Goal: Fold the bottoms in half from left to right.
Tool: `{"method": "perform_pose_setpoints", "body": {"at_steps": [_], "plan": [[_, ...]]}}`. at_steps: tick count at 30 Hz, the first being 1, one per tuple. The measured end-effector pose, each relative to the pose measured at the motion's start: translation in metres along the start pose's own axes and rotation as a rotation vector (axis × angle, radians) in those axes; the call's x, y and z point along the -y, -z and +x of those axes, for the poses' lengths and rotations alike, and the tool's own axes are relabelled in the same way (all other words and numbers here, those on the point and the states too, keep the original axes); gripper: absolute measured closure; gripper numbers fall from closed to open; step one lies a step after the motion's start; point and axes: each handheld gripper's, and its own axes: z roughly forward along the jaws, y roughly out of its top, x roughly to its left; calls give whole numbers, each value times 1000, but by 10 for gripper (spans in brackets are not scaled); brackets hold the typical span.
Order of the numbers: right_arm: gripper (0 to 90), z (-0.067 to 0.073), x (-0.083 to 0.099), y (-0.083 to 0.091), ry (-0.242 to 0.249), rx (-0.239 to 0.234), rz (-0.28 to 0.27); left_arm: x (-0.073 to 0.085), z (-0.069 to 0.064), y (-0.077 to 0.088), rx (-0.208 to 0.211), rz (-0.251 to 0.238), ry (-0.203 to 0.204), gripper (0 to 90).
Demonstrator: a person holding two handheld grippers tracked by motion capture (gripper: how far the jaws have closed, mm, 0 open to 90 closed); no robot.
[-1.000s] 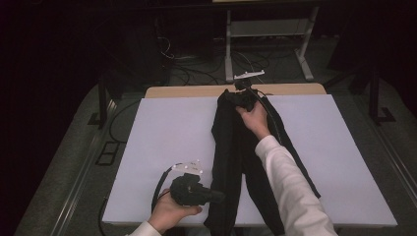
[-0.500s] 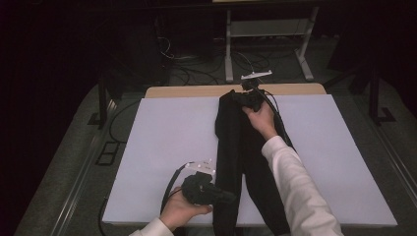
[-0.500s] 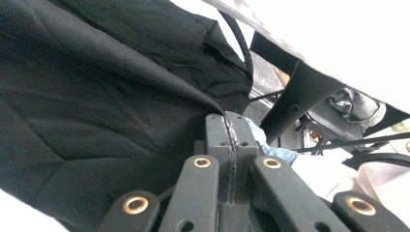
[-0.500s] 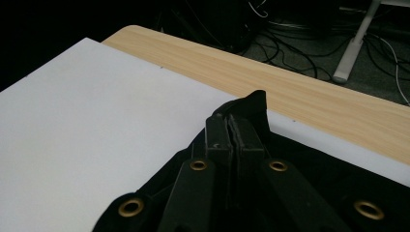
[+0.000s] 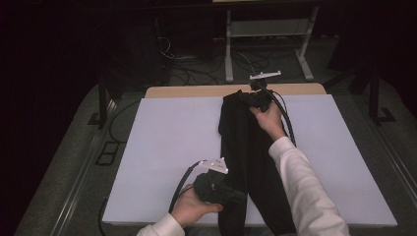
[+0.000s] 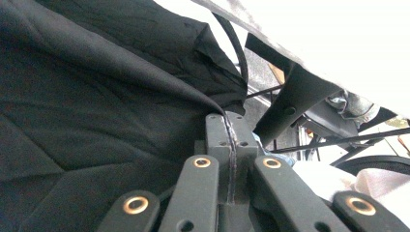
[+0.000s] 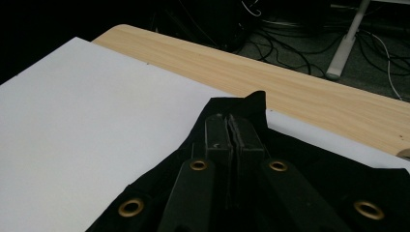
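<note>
A long black cloth (image 5: 246,142) lies lengthwise, near to far, on the white board (image 5: 167,147). At its near end my left gripper (image 5: 238,195) is shut, and in the left gripper view a folded edge of the cloth (image 6: 96,96) runs into the closed jaws of that gripper (image 6: 227,121). At the far end my right gripper (image 5: 243,97) is shut on the cloth's top edge. In the right gripper view its closed jaws (image 7: 231,123) pinch the cloth (image 7: 314,174), and a small peak of fabric sticks up beside them.
The white board covers a wooden table whose far edge (image 5: 196,91) shows bare. Beyond it are floor cables (image 5: 196,69) and a white metal stand (image 5: 228,49). Bare white board spreads left (image 7: 72,121) and right (image 5: 334,147) of the cloth.
Both grippers have slid to the right with the cloth ends in them. The left one has come in against the cloth's near end, and the cloth lies a little farther right.
</note>
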Motion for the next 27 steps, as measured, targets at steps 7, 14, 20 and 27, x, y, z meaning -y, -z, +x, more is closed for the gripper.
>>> {"method": "perform_pose_setpoints", "body": {"at_steps": [7,14,20,27], "plan": [[865,-11,5,7,-13,-1,0,-9,-1,-13,13,11,-8,893],[865,-26,9,14,-28,-8,-9,-20,-4,-29,22,27,-15,893],[865,-39,12,17,-37,-22,-6,-29,-6,-44,23,33,-17,893],[865,-53,18,17,-33,-58,12,-37,-8,-66,21,37,-12,893]]}}
